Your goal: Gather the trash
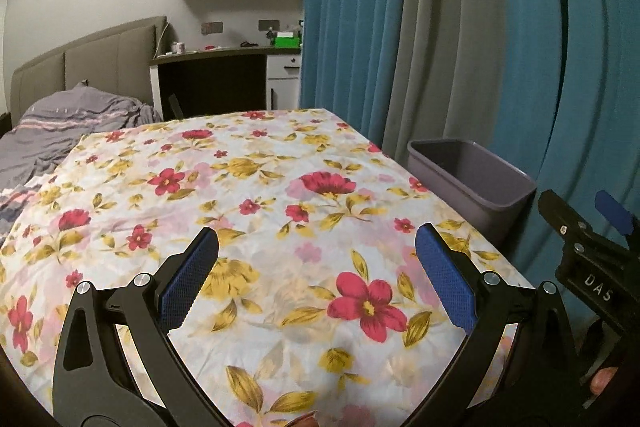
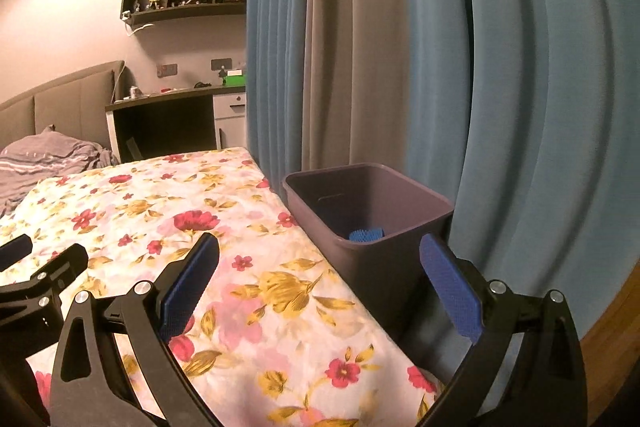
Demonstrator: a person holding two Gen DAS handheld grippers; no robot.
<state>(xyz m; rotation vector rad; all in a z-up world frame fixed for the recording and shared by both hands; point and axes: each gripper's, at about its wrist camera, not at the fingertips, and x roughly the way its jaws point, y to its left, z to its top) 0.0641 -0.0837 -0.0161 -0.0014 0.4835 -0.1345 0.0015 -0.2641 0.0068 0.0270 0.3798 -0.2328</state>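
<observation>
1. Left wrist view: the left gripper (image 1: 316,275) hovers above the floral cloth (image 1: 256,195) with its blue pads (image 1: 188,283) spread wide apart and nothing between them. No trash shows on the cloth from here, so my judgement is that the collecting is done or close to it. Sweep this camera slowly over the far and left parts of the cloth before calling it finished.

2. Further right in the same view, the grey bin (image 1: 472,183) stands off the right edge of the cloth, against the blue curtain (image 1: 520,67). Part of the right gripper shows at the right border, well apart from the bin.

3. Right wrist view: the left gripper's tip pokes in at the left border. The right gripper (image 2: 320,287) sits near the bin (image 2: 372,259), its fingers (image 2: 448,291) likewise apart and empty.

4. Inside the bin lies a blue textured piece (image 2: 366,235) on the bottom, which I take to be trash already dropped. What else is in there I cannot tell; the near wall hides most of the floor.

5. If another piece turns up, close the pads on it squarely, carry it over the bin's rim, and release only when it is centred above the opening, since the bin stands tight to the table edge.
</observation>
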